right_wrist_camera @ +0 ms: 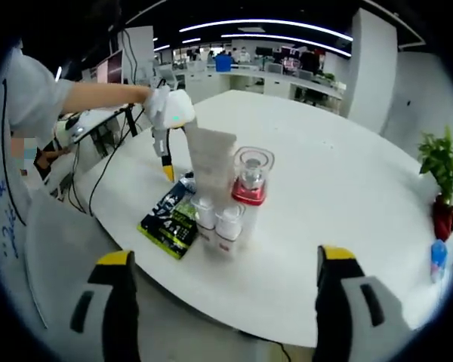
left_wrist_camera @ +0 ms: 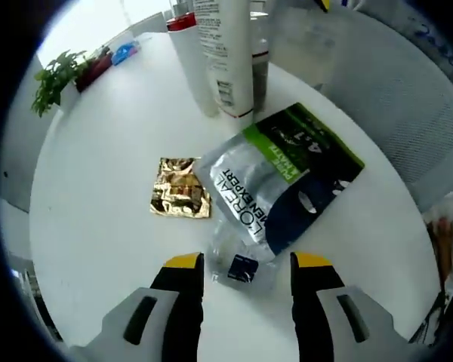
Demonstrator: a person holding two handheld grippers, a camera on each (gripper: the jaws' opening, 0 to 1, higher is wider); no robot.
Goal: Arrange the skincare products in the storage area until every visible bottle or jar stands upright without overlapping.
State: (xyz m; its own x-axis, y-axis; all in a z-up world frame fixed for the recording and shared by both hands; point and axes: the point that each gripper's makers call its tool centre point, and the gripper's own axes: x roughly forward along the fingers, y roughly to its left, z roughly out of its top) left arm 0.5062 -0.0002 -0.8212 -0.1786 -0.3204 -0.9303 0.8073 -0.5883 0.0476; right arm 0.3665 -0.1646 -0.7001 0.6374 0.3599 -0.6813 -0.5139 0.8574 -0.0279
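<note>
A grey, green and black L'Oreal sachet lies flat on the white table, with a clear-wrapped dark blue item at its near end. My left gripper is open, its yellow-tipped jaws on either side of that item and not touching it. A crumpled gold foil sachet lies to the left. Upright white tubes stand beyond. In the right gripper view a tall white tube, a clear jar on a red base and two small white bottles stand together beside the sachet. My right gripper is open, well short of them.
A person's hand holds the left gripper over the sachet. A potted plant and a blue item sit at the table's far side. A grey mesh chair stands at the table edge. Desks stand behind.
</note>
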